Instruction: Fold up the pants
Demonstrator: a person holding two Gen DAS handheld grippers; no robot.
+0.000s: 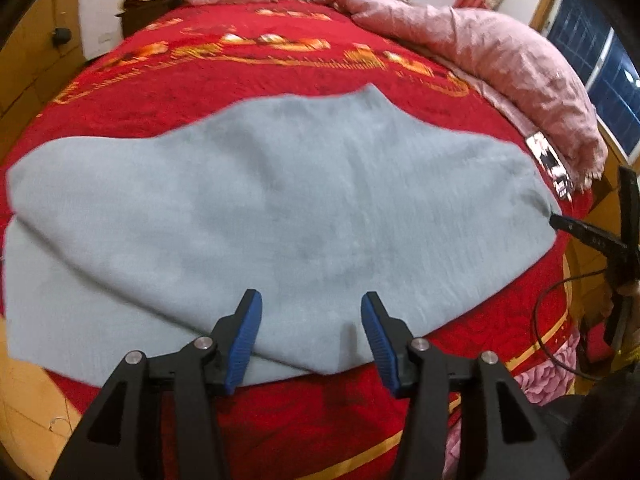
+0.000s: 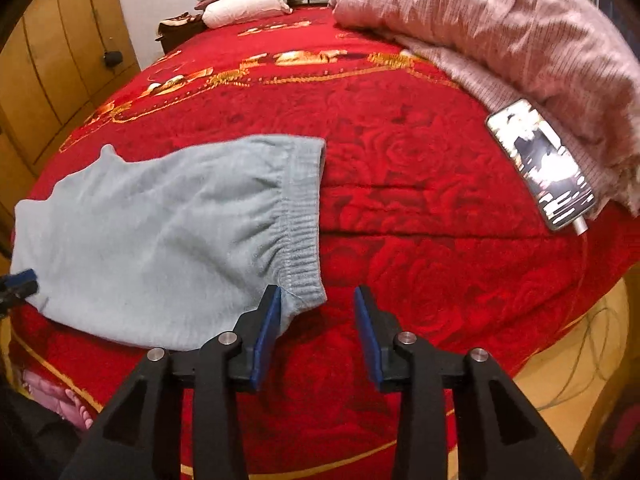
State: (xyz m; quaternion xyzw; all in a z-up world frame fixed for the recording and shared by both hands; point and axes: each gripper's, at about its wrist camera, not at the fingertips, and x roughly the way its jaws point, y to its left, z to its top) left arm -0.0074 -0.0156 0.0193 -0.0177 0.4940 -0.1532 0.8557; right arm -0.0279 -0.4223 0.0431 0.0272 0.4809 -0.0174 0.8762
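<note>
Pants (image 1: 280, 208) lie flat across the near half of the bed (image 1: 248, 80), pale grey-blue fleece on a red cover, with the legs running off toward 9 o'clock in the left wrist view and the waistband (image 2: 304, 216) at the right end. They look already laid one leg over the other, since a lower layer shows along the near left edge. The cloth looks soft, light and limp; I judge it will sag and drape wherever it is lifted, and the fuzzy nap should grip well on the ribbed blue pads. The ribbed elastic waistband is the thickest, firmest part and seems the best place to pinch, both layers together at a corner.

The left tool (image 1: 312, 332) hangs over the near hem of the cloth with its jaws wide, holding nothing. The right tool (image 2: 316, 332) stands just off the near corner of the waistband, jaws wide too; its left pad sits close against that corner, though I cannot tell whether it touches.

A phone (image 2: 540, 164) lies at 2 o'clock in the right wrist view, well apart from the pants, beside a pink quilt (image 2: 500, 28). Pillows (image 2: 248, 0) sit at the far end, toward 12.
</note>
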